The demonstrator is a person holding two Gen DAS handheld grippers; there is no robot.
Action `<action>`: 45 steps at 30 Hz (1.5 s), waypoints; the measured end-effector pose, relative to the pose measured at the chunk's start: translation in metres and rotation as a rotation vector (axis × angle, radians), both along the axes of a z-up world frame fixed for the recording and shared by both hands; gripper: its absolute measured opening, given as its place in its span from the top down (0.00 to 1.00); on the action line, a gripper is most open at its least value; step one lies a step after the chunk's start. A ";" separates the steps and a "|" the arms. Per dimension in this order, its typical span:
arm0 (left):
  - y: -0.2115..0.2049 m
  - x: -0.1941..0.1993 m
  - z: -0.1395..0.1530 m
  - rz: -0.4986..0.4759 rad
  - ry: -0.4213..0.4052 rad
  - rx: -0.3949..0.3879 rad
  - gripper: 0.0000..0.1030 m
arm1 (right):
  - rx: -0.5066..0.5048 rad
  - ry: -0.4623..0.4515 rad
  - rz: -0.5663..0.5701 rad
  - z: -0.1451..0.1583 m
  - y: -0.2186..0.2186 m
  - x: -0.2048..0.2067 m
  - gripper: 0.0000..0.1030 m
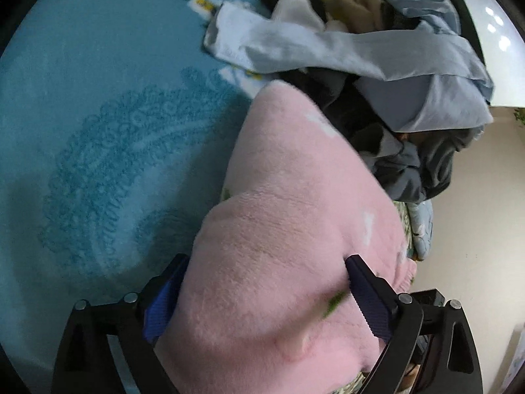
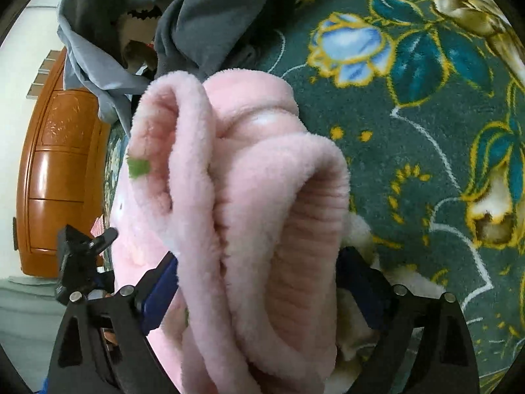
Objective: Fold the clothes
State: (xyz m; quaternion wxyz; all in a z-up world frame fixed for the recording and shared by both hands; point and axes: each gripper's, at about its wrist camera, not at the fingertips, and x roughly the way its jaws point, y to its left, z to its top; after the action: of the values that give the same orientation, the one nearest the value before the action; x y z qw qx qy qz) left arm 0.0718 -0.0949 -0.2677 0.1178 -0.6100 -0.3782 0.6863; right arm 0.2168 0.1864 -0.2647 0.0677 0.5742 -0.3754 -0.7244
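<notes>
fleece [image 2: 262, 197] — pink, plush, bunched in thick ribbed folds between spread jaws.

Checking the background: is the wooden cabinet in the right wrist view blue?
No, the cabinet is glossy orange-brown wood.

I am working in a home, most likely a bedroom. Below me lies a teal plush blanket [image 1: 98, 115]; at two o'clock, a heap of unsorted clothes [image 1: 377, 65]. In my right view a dark green floral bedspread [image 2: 410, 164] fills three o'clock, and a carved wooden door [image 2: 59, 164] stands at nine o'clock.
</notes>
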 end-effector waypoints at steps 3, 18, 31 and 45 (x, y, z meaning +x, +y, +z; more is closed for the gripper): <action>0.003 0.000 0.000 -0.002 -0.005 -0.018 0.10 | -0.024 -0.034 -0.019 -0.002 0.003 0.000 0.10; -0.043 0.032 0.070 0.174 0.281 0.036 0.65 | 0.148 0.124 0.185 0.118 -0.045 -0.031 0.65; -0.289 0.117 0.066 0.680 0.217 -0.167 0.65 | 0.056 0.169 0.790 0.105 -0.336 -0.203 0.65; -0.425 0.077 0.071 0.917 0.297 -0.288 0.65 | 0.125 0.410 1.265 0.130 -0.632 -0.384 0.65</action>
State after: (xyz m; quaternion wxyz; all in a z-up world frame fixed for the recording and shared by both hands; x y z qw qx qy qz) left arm 0.1490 -0.5201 -0.1963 -0.2286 -0.2869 -0.4878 0.7921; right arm -0.1676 -0.4453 -0.1349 0.5161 0.5373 0.0970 -0.6600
